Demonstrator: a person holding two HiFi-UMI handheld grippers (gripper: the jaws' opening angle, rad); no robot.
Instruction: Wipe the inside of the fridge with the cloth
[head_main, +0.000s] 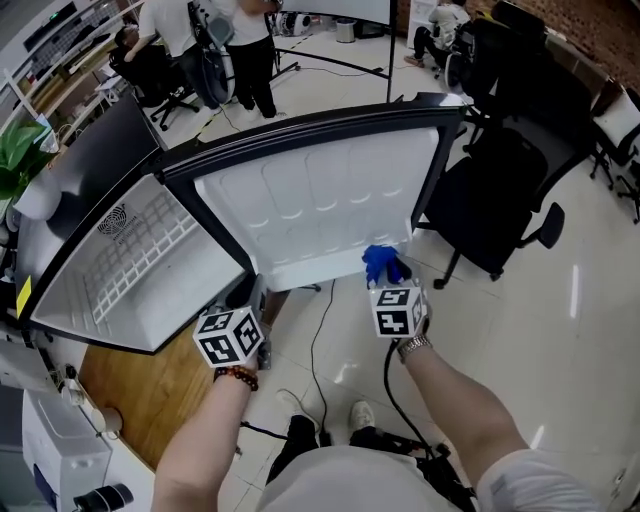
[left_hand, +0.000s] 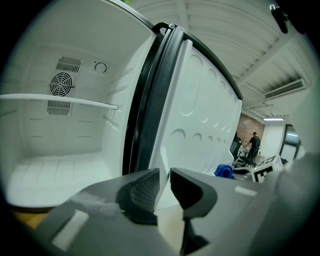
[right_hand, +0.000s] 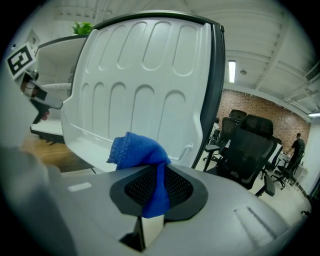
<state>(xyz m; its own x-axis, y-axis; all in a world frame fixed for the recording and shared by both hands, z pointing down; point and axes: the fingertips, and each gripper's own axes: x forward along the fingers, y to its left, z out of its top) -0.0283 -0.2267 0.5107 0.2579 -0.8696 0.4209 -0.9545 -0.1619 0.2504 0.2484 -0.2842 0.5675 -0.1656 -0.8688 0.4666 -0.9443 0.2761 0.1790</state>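
The small white fridge (head_main: 130, 262) stands open at the left, with a wire shelf (left_hand: 60, 100) and a fan grille on its back wall. Its door (head_main: 320, 200) is swung wide, the ribbed white liner facing me. My right gripper (head_main: 390, 282) is shut on a bunched blue cloth (right_hand: 137, 150) and hovers just in front of the door's lower rim; the cloth (head_main: 383, 262) sticks out past the pads. My left gripper (head_main: 258, 298) sits at the door's lower corner by the hinge. Its jaws are nearly together, with the white door edge (left_hand: 165, 192) in the narrow gap.
A black office chair (head_main: 500, 190) stands right behind the open door. A black cable (head_main: 315, 340) runs over the tiled floor below the door. The fridge rests on a wooden top (head_main: 150, 390). People (head_main: 250, 50) and more chairs are at the far end of the room.
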